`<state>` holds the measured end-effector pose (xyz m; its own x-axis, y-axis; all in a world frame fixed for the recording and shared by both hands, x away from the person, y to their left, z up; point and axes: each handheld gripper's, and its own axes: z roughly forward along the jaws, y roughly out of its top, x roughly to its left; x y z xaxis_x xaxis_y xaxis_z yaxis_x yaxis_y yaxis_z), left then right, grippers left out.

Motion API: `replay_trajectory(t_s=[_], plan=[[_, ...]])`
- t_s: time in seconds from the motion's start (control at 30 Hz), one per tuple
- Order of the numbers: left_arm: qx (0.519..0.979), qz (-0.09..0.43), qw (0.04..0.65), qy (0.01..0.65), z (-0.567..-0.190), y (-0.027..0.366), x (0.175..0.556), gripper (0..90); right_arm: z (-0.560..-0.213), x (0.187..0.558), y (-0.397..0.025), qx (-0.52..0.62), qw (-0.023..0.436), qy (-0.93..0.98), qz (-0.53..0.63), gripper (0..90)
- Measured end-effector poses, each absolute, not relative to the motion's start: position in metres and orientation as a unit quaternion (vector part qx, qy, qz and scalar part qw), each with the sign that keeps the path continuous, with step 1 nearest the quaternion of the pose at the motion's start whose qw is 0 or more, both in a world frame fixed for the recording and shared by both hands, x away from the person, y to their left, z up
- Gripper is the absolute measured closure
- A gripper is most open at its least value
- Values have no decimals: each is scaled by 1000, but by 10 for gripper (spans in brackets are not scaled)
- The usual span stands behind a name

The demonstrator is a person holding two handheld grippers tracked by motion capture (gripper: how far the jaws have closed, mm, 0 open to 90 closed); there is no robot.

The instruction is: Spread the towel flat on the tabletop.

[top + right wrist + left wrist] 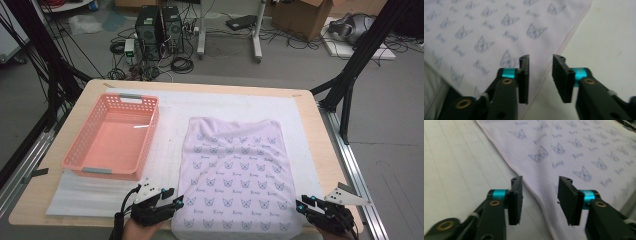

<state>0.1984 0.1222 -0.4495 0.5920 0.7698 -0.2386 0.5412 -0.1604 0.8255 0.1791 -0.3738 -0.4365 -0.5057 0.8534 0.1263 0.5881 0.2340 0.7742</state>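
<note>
The right gripper (540,77) hung with jaws parted over the cat-printed cloth's (486,37) pink edge, white mat (609,37) beside it.

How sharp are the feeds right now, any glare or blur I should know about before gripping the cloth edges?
High view: even light, a small glare streak on the floor of the pink basket, cloth print readable. Left gripper view: the left gripper is fairly crisp, the cloth print softens toward the far edge. Right gripper view: the right gripper is sharp, the print beyond is blurred.

One cloth (235,170), one basket (112,135)
</note>
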Motion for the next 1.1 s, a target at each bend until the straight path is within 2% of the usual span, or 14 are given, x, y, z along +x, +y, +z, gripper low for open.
replay_trajectory(t_s=[0.17, 0.3, 0.33, 0.37, 0.4, 0.43, 0.63, 0.77, 0.83, 0.87, 0.9, 0.97, 1.0, 1.1], plan=[[752, 117, 476, 441, -450, 121, 226, 519, -436, 194, -370, 484, 182, 759, 396, 603], [761, 100, 461, 445, -455, 113, 238, 534, -442, 207, -362, 489, 176, 767, 375, 652], [763, 106, 461, 442, -456, 112, 236, 574, -446, 210, -360, 493, 180, 772, 359, 693], [767, 108, 459, 435, -456, 110, 234, 574, -446, 210, -360, 493, 180, 772, 359, 693], [772, 112, 453, 431, -456, 109, 232, 668, -446, 209, -360, 495, 183, 770, 358, 746], [777, 125, 445, 428, -456, 108, 230, 845, -446, 208, -362, 487, 172, 775, 364, 874], [776, 110, 431, 447, -451, 124, 212, 882, -445, 205, -366, 492, 163, 773, 366, 882], [773, 106, 436, 448, -451, 131, 205, 864, -445, 203, -364, 486, 163, 777, 365, 882], [774, 105, 441, 443, -452, 128, 206, 762, -444, 200, -364, 485, 163, 779, 363, 882], [771, 108, 447, 441, -452, 127, 207, 657, -444, 197, -365, 485, 163, 780, 359, 882], [767, 112, 451, 443, -452, 126, 209, 595, -443, 194, -367, 484, 166, 782, 356, 883], [756, 113, 465, 446, -452, 126, 212, 576, -443, 189, -370, 485, 168, 784, 351, 884], [752, 115, 470, 448, -451, 126, 214, 502, -441, 179, -375, 486, 174, 784, 344, 884], [749, 109, 476, 449, -450, 123, 220, 504, -442, 171, -381, 490, 163, 780, 354, 828]])
